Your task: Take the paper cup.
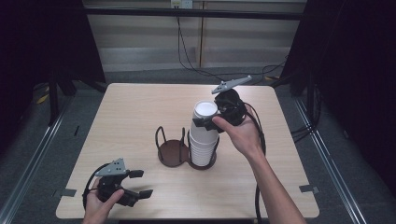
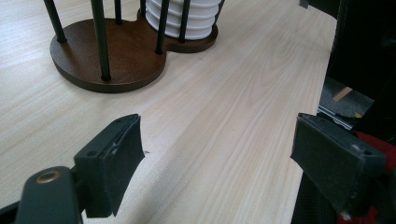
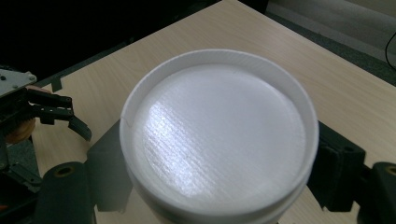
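Observation:
A tall stack of white cups (image 1: 203,142), bottoms up, stands in the right ring of a dark wooden two-ring holder (image 1: 172,153); the left ring holds nothing. My right gripper (image 1: 208,122) is shut on the top cup (image 1: 206,111), its jaws pressing on both sides just under the upturned base (image 3: 219,135). My left gripper (image 1: 142,183) stands open near the table's front left corner, with only bare wood between its pads (image 2: 116,163). From there the holder (image 2: 126,51) and the lowest cups (image 2: 184,18) lie a short way ahead.
The light wooden table (image 1: 140,107) has dark floor and metal rails around it. Cables trail off the far edge and from the right gripper. The left gripper (image 3: 60,114) appears far off in the right gripper view.

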`<state>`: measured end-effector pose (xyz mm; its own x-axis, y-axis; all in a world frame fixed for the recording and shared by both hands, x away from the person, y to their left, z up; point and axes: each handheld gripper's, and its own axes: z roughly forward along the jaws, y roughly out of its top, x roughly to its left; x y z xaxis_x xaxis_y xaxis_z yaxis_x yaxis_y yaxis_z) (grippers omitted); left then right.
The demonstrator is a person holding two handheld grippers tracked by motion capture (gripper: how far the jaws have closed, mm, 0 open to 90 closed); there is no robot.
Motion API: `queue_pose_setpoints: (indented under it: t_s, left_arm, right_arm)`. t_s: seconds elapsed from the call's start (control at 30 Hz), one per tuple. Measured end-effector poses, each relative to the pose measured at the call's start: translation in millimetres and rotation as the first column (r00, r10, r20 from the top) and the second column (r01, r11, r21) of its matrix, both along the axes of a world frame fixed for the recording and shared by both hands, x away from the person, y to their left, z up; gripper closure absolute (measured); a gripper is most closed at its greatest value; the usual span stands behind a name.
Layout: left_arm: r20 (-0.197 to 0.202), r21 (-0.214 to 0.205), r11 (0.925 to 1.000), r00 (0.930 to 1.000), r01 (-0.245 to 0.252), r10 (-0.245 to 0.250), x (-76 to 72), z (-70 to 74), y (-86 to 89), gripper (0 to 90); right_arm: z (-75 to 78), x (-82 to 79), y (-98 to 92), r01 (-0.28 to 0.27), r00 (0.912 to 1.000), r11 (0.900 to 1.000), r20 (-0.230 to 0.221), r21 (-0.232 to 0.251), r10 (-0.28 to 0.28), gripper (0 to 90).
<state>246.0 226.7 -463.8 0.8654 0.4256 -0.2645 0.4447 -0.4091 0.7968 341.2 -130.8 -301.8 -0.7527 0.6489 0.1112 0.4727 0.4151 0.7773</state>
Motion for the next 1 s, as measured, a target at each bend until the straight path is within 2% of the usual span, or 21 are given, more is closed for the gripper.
queue_pose_setpoints:
  t_s: [0.5,1.0]
  left_arm:
    - [0.000,0.005,1.0000,1.0000,-0.003,0.003,0.4,-0.3,0.0,16.3]
    - [0.004,0.000,0.9999,0.9999,-0.012,0.012,0.7,-0.2,0.9,16.3]
  right_arm:
    - [11.8,-1.1,-4.9,-0.003,1.0000,0.9995,0.001,0.033,0.003,22.6]
    - [16.4,-3.5,-15.1,0.022,0.9997,0.9928,0.007,0.117,-0.023,23.0]
